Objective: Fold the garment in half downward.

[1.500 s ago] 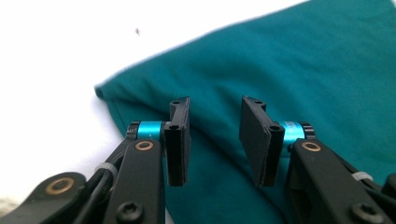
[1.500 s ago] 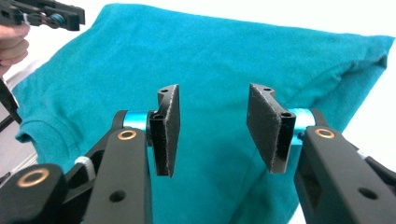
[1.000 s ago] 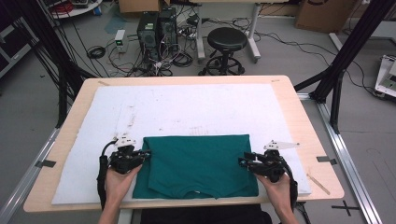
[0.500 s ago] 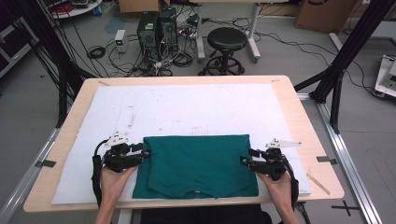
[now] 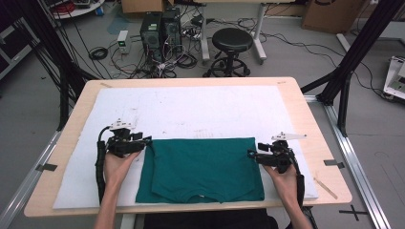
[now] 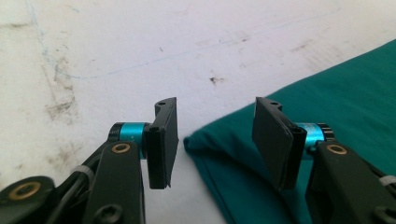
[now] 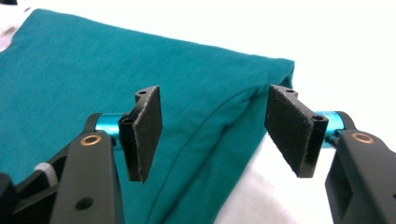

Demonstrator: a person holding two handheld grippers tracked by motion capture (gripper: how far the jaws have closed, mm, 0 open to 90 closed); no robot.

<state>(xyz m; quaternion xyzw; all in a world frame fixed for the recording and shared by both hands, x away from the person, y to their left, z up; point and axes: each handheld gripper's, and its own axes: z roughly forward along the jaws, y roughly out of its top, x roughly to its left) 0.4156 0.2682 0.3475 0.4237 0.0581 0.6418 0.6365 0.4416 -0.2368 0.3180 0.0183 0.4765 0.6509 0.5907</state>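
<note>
1. A folded green shirt is lying flat on the white sheet covering the counter, near its front edge.
2. The left gripper is being held just beside the shirt's upper left corner; its fingers are standing apart, nothing being clamped between them.
3. The right gripper is being held at the shirt's upper right corner; its fingers have just been opening, and are being kept above the cloth without pressing it.
</note>
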